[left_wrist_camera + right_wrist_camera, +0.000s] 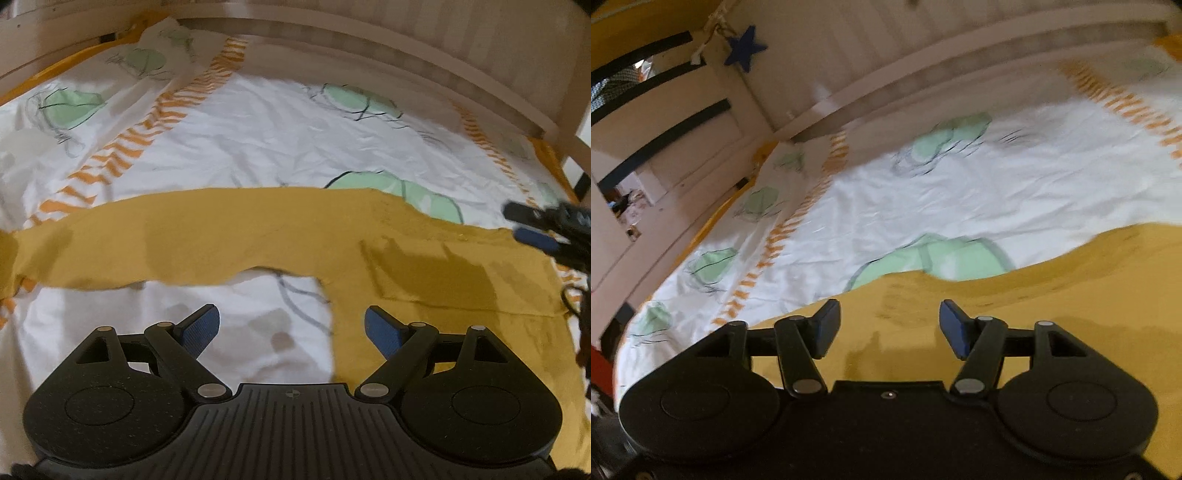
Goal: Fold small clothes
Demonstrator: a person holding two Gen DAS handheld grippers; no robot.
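1. Mustard-yellow trousers (258, 240) lie flat on a white printed bed sheet (258, 140), with 1 leg stretched out to the left and the waist part toward the right of the left wrist view; a patch pocket shows on that wider part.
2. Left gripper (291, 330) hovers over the crotch area, jaws wide, nothing between its blue pads (201, 328).
3. Right gripper (890, 326) hangs over the yellow cloth near its far edge, jaws parted and empty; no fabric is pinched.
4. By my reading, the garment is spread and smoothed, and no fold shows as yet.
5. Next move, as I judge it, calls for both grippers to pinch matching edges of 1 leg and carry it over the other, keeping the thin cloth from bunching.
6. A wooden bed frame (406, 44) borders the far side.
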